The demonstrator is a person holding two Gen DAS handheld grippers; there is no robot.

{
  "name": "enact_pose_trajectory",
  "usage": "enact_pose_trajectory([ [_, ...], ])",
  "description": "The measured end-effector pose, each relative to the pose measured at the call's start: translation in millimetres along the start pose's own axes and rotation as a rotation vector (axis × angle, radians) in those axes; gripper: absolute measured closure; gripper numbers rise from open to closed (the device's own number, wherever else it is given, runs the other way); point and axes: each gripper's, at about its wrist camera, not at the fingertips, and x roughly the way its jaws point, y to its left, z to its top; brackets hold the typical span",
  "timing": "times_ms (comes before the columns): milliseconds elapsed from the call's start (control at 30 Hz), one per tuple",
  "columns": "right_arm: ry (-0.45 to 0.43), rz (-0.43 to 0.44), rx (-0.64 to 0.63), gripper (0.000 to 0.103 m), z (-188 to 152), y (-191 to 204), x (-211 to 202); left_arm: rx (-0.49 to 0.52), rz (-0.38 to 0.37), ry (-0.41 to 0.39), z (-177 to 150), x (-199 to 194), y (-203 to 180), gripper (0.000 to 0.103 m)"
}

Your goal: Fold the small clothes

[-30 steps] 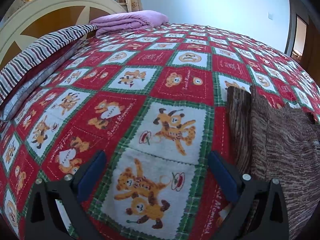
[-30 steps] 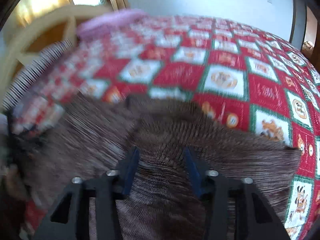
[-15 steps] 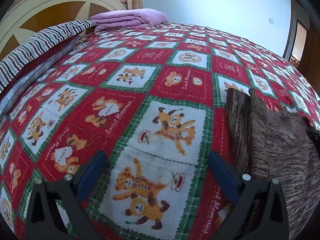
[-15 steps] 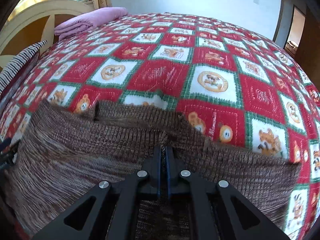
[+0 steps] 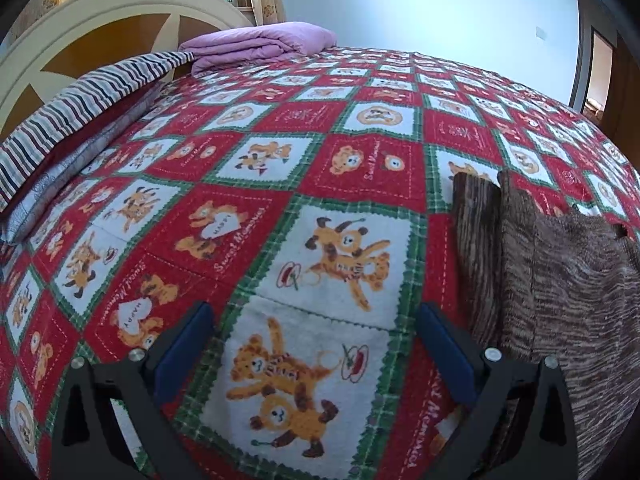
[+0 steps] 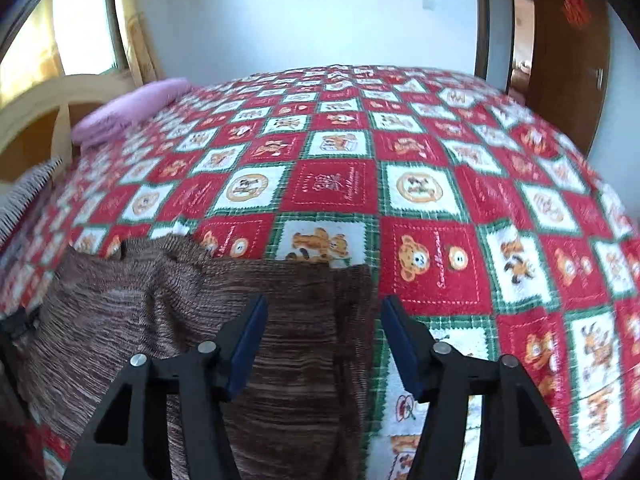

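Brown knit garment (image 6: 192,312) on quilt (image 6: 432,240); right hand-held gripper (image 6: 322,344) opening, empty; left hand-held gripper (image 5: 316,340) wide apart.

"HAPPY", seemingly "Sweet Memories", on bedspread (image 5: 360,184)

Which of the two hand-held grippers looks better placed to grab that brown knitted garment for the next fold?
Probably the right hand-held gripper: its jaws are opening directly over the brown knitted garment's edge. The left hand-held gripper hangs open over bare quilt, with the garment off to its side.
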Motion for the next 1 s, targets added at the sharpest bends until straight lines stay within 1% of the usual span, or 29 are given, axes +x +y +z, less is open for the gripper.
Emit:
enact_pose_trajectory([
  [100, -0.011, 0.015, -0.067, 0.043, 2, 11, 7, 0.003, 0.005, 0.000, 0, 0, 0, 0.000],
  [133, -0.004, 0.006, -0.099, 0.047, 2, 18, 10, 0.005, 0.006, -0.001, 0, -1, -1, 0.000],
  [167, 0.023, -0.014, -0.136, 0.084, 2, 26, 17, 0.013, 0.008, -0.003, 0, -1, -2, 0.000],
  [200, 0.050, -0.022, -0.152, 0.102, 2, 31, 21, 0.024, 0.012, -0.005, -1, -1, -4, 0.000],
  [233, 0.045, -0.029, -0.150, 0.100, 2, 31, 20, 0.042, 0.019, -0.010, -1, -2, -8, 0.000],
  [300, 0.009, -0.061, -0.127, 0.100, 5, 26, 11, 0.081, 0.042, -0.025, -2, -5, -16, 0.000],
  [333, -0.008, -0.087, -0.086, 0.100, 9, 16, 8, 0.097, 0.058, -0.034, -3, -6, -19, 0.000],
  [367, -0.005, -0.108, -0.036, 0.100, 12, 4, 10, 0.104, 0.070, -0.038, -3, -6, -21, 0.000],
  [433, 0.032, -0.134, 0.005, 0.100, 13, -10, 22, 0.113, 0.082, -0.040, -3, -6, -22, 0.000],
  [467, 0.051, -0.141, 0.008, 0.100, 12, -14, 28, 0.113, 0.083, -0.039, -3, -6, -22, 0.000],
  [533, 0.082, -0.110, 0.001, 0.100, 9, -12, 35, 0.109, 0.079, -0.037, -3, -6, -22, 0.000],
  [600, 0.062, -0.121, -0.024, 0.098, 9, -5, 30, 0.104, 0.073, -0.034, -3, -5, -20, 0.000],
  [633, 0.064, -0.123, -0.029, 0.086, 10, -4, 28, 0.103, 0.072, -0.034, -2, -5, -21, 0.000],
  [667, 0.066, -0.122, -0.028, 0.058, 10, -3, 24, 0.103, 0.072, -0.034, -2, -5, -21, 0.000],
  [700, 0.050, -0.118, -0.021, 0.045, 9, -2, 14, 0.103, 0.072, -0.033, -2, -5, -21, 0.000],
  [733, 0.031, -0.103, -0.015, 0.038, 8, 0, 4, 0.103, 0.072, -0.033, -2, -5, -21, 0.000],
  [800, 0.022, -0.039, -0.019, 0.038, 1, 9, -17, 0.102, 0.072, -0.030, -2, -5, -21, 0.000],
  [867, 0.013, 0.018, -0.047, 0.038, -13, 24, -40, 0.103, 0.071, -0.022, -3, -5, -20, 0.000],
  [900, 0.005, 0.054, -0.082, 0.038, -27, 35, -56, 0.104, 0.068, -0.018, -4, -5, -20, 0.000],
  [1000, 0.015, 0.098, -0.165, 0.038, -64, 56, -78, 0.090, 0.032, -0.001, -11, -14, -13, 0.000],
])
